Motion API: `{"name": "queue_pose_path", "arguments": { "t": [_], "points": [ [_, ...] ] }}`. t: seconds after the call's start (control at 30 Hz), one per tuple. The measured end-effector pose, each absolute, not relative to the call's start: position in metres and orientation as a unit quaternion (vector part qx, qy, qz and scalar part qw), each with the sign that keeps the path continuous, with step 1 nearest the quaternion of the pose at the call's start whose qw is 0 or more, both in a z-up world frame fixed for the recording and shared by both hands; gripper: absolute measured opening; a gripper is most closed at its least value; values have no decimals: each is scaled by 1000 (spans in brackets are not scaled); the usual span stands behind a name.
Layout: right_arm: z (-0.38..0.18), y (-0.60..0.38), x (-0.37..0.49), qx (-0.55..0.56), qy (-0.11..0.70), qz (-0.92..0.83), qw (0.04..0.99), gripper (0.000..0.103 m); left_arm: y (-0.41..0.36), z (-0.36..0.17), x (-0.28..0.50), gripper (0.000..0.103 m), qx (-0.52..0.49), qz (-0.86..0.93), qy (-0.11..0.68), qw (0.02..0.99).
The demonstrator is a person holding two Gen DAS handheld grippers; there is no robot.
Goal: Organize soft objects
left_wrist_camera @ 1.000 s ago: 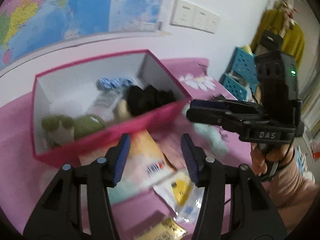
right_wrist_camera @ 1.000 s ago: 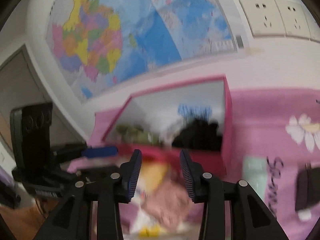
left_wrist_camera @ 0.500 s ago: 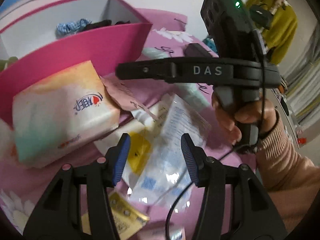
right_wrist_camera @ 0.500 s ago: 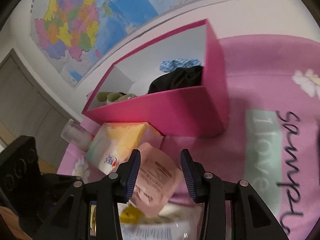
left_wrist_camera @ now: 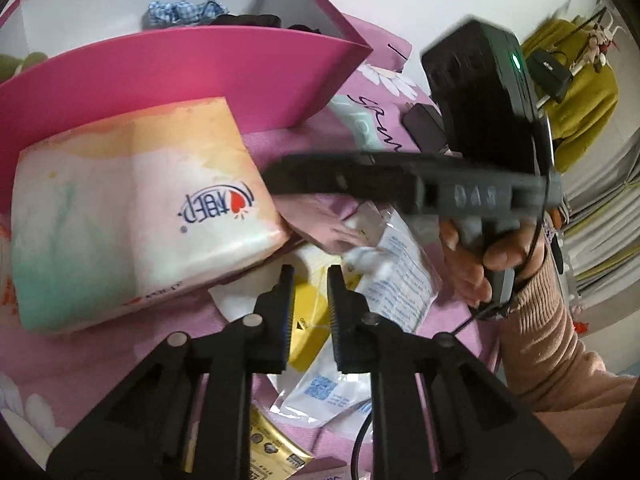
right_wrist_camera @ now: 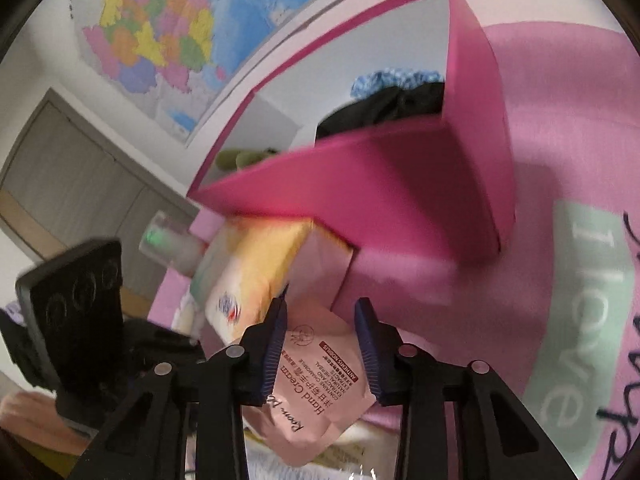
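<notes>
Closing on sachets heaped in front of the pink storage box.

At lower centre of the left wrist view, the left gripper has just been drawn to its narrowest over a yellow sachet; whether the sachet is pinched cannot be told. In the right wrist view, the right gripper has been narrowing around a pink hand cream sachet, its pads not yet pressing. Both were lowered from box height a second ago. Behind lies a tissue pack, then the pink box holding dark and checked cloth, presumably the destination.
</notes>
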State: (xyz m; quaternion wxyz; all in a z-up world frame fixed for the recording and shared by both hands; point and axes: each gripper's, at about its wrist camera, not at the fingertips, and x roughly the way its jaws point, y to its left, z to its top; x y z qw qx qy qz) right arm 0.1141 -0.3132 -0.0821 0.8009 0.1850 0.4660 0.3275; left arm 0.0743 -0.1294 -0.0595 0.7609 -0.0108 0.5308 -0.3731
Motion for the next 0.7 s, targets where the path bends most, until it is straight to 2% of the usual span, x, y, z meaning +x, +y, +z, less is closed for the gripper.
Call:
{"name": "queue_pose_path", "arguments": {
  "t": [0.33, 0.4, 0.5, 0.7],
  "points": [
    [-67, -343, 60, 197, 447, 259, 833, 37, -123, -61, 76, 19, -15, -382, 541, 749],
    [-58, -341, 43, 174, 437, 256, 845, 43, -126, -60, 73, 19, -11, -386, 539, 748],
    [-47, -321, 16, 105, 424, 256, 863, 54, -127, -58, 74, 19, -9, -384, 537, 751],
    [-46, -277, -4, -82, 387, 198, 897, 55, -138, -57, 79, 19, -9, -384, 533, 754]
  ]
}}
